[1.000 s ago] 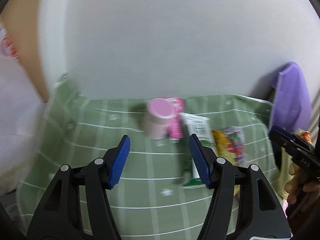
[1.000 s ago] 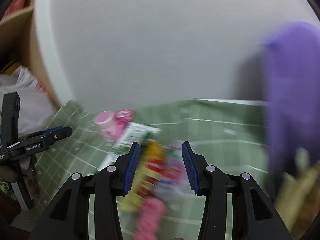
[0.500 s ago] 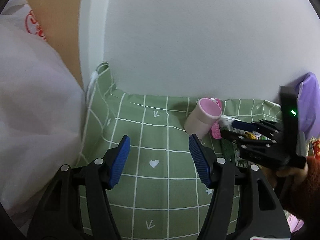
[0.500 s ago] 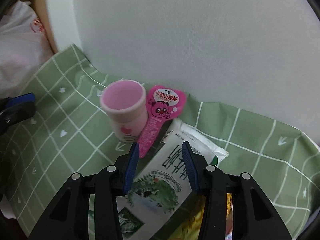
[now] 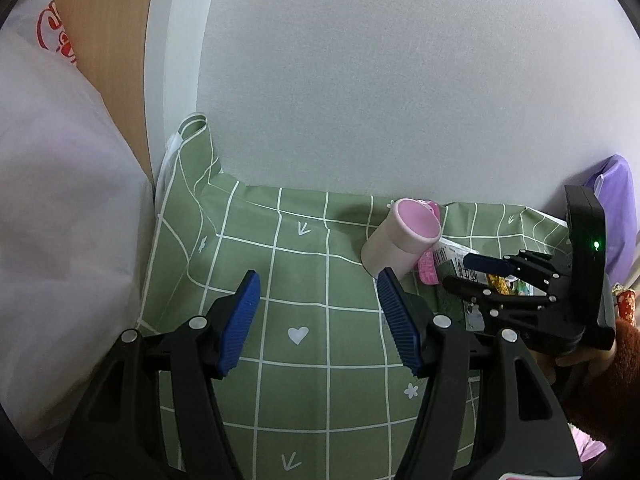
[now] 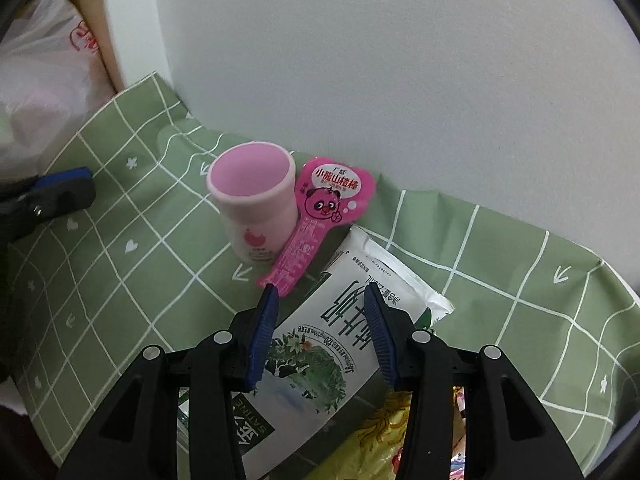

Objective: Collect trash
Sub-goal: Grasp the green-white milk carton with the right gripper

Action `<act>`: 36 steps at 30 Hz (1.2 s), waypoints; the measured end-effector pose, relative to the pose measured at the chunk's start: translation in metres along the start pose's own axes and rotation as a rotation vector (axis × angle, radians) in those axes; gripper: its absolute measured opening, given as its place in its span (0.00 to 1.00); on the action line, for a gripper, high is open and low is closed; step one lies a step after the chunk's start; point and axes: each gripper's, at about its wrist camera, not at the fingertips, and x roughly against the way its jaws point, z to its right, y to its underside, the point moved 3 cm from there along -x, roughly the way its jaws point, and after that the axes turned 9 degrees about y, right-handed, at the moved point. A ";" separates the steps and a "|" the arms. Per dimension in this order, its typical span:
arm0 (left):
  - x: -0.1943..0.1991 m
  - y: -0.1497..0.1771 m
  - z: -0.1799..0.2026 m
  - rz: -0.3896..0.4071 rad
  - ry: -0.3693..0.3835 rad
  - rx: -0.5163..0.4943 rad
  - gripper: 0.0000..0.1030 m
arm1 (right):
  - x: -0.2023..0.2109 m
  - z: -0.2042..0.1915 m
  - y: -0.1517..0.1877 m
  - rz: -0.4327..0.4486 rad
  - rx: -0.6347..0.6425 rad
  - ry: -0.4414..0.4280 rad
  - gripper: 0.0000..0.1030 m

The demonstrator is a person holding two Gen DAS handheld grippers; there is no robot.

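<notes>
On the green checked cloth (image 6: 132, 288) a pink cup (image 6: 252, 208) stands by the wall, also in the left wrist view (image 5: 404, 240). A pink panda candy wrapper (image 6: 320, 216) leans against it. A white and green milk pouch (image 6: 340, 344) lies flat beside them. My right gripper (image 6: 320, 300) is open and tilted down over the pouch's upper part, a pad on either side of it, and it shows from the side (image 5: 464, 271). My left gripper (image 5: 318, 284) hangs open over bare cloth, left of the cup, with nothing between its pads.
A white plastic bag (image 5: 60, 200) with red print bulges at the left edge of the cloth. A yellow and red snack wrapper (image 6: 400, 436) lies under the pouch's lower end. A purple bag (image 5: 616, 208) sits at the far right against the pale wall. A red sleeve (image 5: 616, 360) holds the right gripper.
The left view swung left, from the cup and pouch to bare cloth by the white bag. My right gripper came down over the milk pouch. Both have held still for the last half second.
</notes>
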 end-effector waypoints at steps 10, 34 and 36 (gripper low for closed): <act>-0.016 -0.004 0.000 -0.031 0.059 0.052 0.56 | 0.014 0.025 0.013 -0.022 -0.060 -0.002 0.41; -0.016 0.009 0.035 -0.063 0.096 -0.037 0.56 | -0.002 0.036 0.030 -0.082 -0.487 -0.046 0.58; -0.017 0.011 0.035 -0.071 0.095 -0.044 0.56 | -0.001 0.033 0.030 -0.090 -0.457 -0.054 0.55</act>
